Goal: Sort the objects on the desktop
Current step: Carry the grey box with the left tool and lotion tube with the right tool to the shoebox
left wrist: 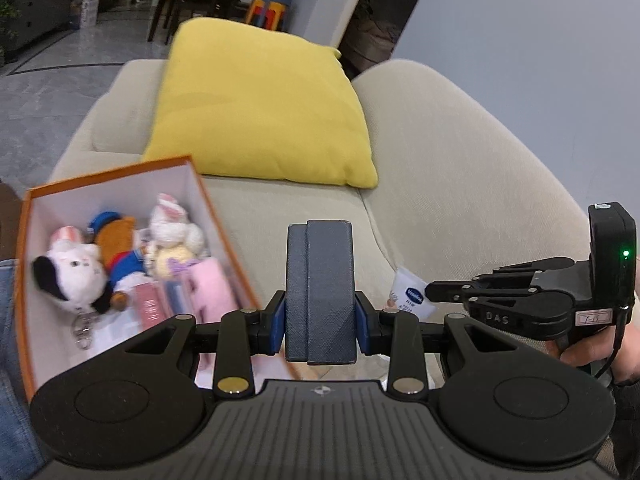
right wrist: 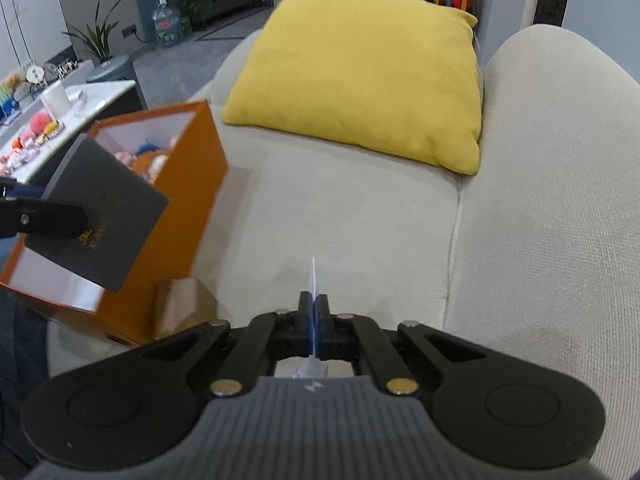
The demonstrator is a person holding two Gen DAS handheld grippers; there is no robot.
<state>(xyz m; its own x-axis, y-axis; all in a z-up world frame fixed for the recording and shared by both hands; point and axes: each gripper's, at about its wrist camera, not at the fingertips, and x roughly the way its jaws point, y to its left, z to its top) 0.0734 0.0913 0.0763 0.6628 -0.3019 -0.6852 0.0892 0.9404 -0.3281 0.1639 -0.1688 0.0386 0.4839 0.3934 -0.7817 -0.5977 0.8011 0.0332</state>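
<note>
My left gripper [left wrist: 320, 316] is shut on a dark grey textured box [left wrist: 320, 288], held above the sofa seat; the same dark box [right wrist: 100, 216] shows at the left of the right wrist view. An orange storage box [left wrist: 120, 176] with a white inside sits to its left, holding plush toys [left wrist: 80, 268] and small pink packs. My right gripper [right wrist: 315, 320] is shut on a thin white sachet [right wrist: 313, 276], seen edge-on. In the left wrist view that white sachet [left wrist: 412, 294] with a blue logo hangs from the right gripper's fingers [left wrist: 444, 292].
A yellow cushion [left wrist: 260, 100] lies at the back of the beige sofa [right wrist: 360, 220]. A brown block [right wrist: 184, 304] sits beside the orange box [right wrist: 180, 216]. A low table [right wrist: 92, 100] with small items stands at far left. A hand [left wrist: 588, 352] holds the right gripper.
</note>
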